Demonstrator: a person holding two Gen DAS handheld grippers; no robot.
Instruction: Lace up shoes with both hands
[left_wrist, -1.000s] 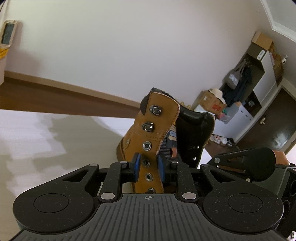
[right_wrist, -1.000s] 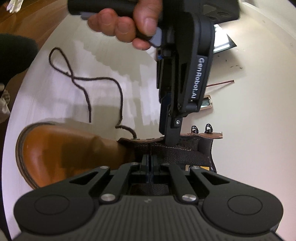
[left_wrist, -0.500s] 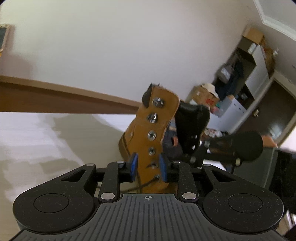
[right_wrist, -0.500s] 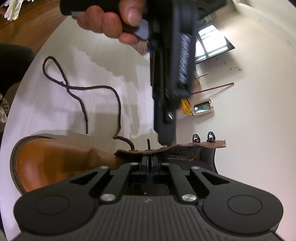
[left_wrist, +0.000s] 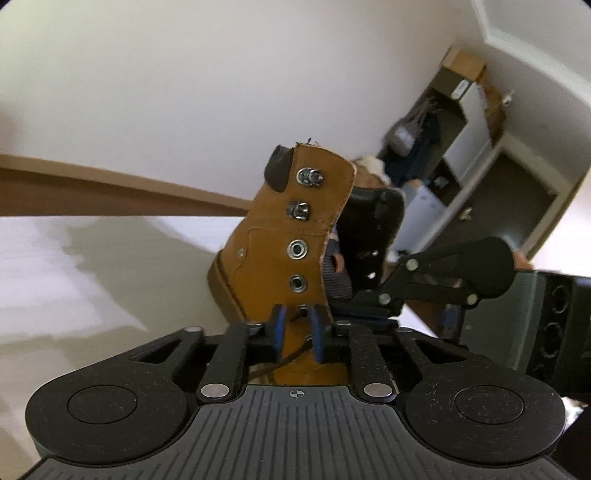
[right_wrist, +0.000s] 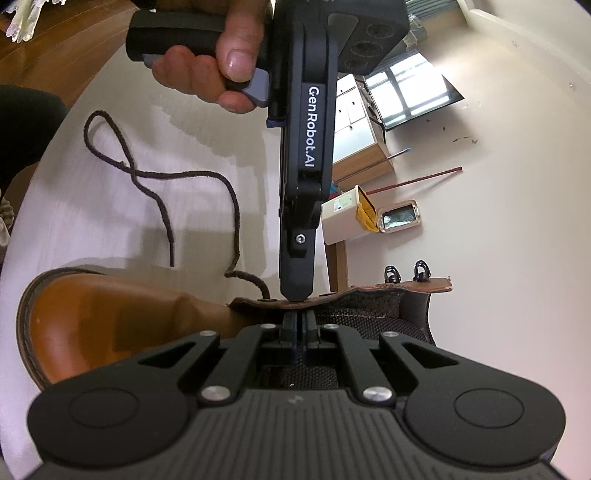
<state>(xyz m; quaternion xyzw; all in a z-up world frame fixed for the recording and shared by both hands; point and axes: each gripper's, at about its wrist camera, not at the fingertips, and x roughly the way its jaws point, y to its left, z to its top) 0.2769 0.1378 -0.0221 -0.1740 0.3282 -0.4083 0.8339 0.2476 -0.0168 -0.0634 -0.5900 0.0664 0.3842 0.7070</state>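
Noted the left gripper (left_wrist: 298, 325) with blue fingers (left_wrist: 277, 328) closing, a gap between them, astride a lower eyelet (left_wrist: 303, 309) on the flap of the tan boot (left_wrist: 295, 229); a dark lace strand in the gap, not yet pinched. Noted the right gripper (right_wrist: 297, 328) with fingers pressed together just under that flap, inside the boot opening; cannot tell whether anything is pinched. Seen from the right wrist: the left gripper's tip down on the flap edge, a hand (right_wrist: 207, 70) on its handle. Logged the boot lying on its side on the white bench (right_wrist: 110, 221), brown lace (right_wrist: 162, 177) looping loose from a low eyelet across the bench.
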